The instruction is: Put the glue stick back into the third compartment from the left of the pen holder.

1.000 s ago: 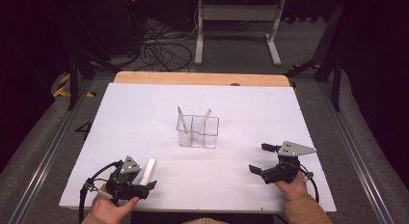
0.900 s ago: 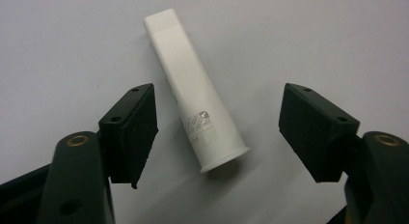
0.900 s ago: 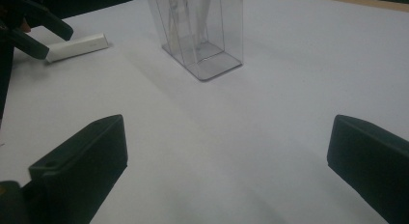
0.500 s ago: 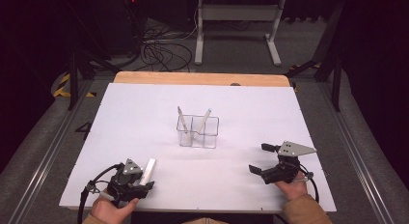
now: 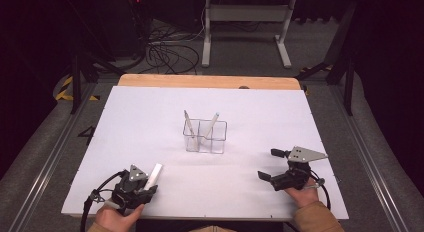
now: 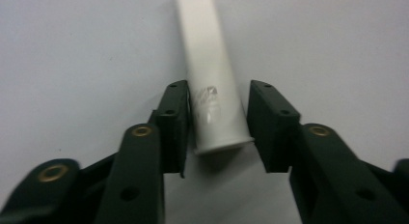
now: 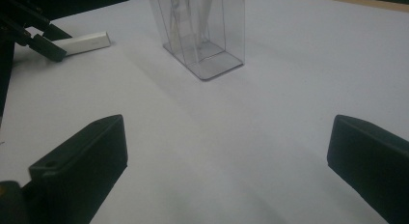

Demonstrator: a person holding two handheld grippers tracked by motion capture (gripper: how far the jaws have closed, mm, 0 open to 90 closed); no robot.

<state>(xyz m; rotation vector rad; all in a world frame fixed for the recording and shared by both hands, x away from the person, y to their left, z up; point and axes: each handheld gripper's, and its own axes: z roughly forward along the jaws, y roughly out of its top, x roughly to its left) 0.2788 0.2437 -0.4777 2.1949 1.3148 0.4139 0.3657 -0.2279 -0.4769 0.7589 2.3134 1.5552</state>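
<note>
The left gripper (image 6: 219,125), jaws just closing around the white tube (image 6: 208,74) lying at the table's (image 5: 150,117) near left, barely touches its flared end, a light, stiff, slippery thing best pinched mid-shaft, while the right gripper (image 7: 226,161) gapes empty.

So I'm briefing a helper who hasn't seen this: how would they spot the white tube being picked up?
On the white table, look at the near left corner. The white tube lies flat between the left gripper jaws, unlike the two standing in the clear holder.

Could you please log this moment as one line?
left gripper: closing round tube, small gap | right gripper: open, idle | organizer: untouched
</note>
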